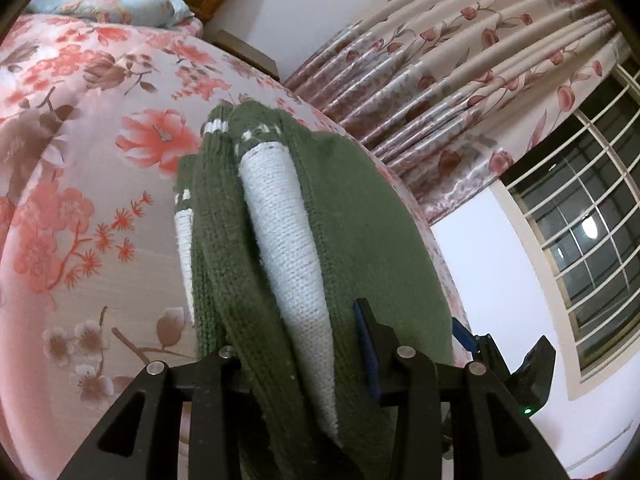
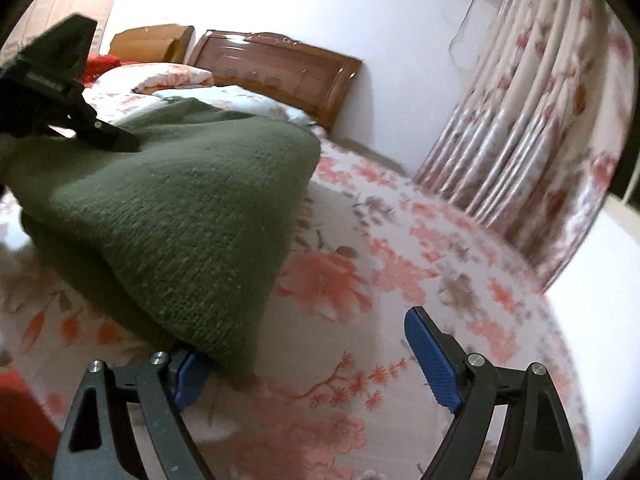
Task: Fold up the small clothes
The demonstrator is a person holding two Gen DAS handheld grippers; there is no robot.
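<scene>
Two grippers: your left gripper (image 1: 304, 356) pinches the folded green sweater (image 1: 320, 216) between its fingers; your right gripper (image 2: 316, 356) is spread wide, sweater corner touching its left finger (image 2: 188, 376)

left tongs (image 1: 304, 344): black linkage, silver rivets, blue pad | right tongs (image 2: 316, 364): black, ribbed blue pads

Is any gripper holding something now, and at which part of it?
The left gripper holds the green knit sweater by its folded bottom edge. The right gripper is open, holding nothing; the sweater's corner lies against its left finger.
</scene>
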